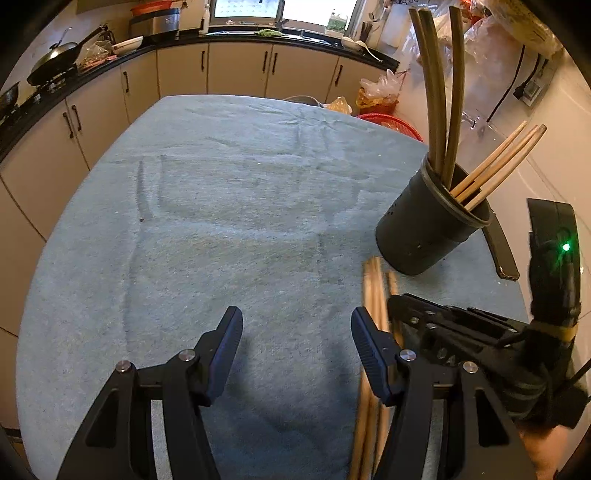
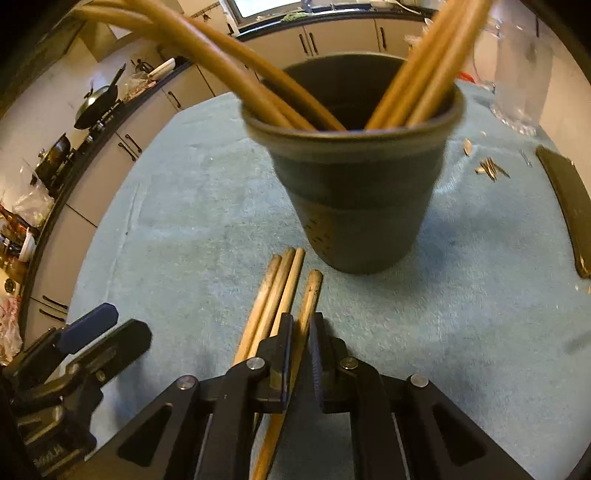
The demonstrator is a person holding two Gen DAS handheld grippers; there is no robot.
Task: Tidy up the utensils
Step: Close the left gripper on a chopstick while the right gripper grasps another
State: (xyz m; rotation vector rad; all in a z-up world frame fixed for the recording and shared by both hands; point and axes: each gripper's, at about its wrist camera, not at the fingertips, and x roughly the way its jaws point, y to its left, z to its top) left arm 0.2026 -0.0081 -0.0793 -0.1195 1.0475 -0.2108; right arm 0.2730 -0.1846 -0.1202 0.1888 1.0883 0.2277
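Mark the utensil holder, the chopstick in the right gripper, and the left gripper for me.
utensil holder (image 2: 354,206): right wrist view, front of its dark wall.
chopstick (image 2: 312,291): right wrist view, shaft ahead of the closed fingers.
left gripper (image 1: 295,332): left wrist view, midway between its open fingertips.

Table cover: blue towel (image 1: 221,221)
Counter: wok (image 1: 55,59), rice cooker (image 1: 155,22)
Floor, far right: red basket (image 1: 391,123)
Table right: clear jug (image 2: 517,66)

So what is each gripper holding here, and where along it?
The right gripper is shut on one chopstick, gripped just behind its near end. The left gripper holds nothing.
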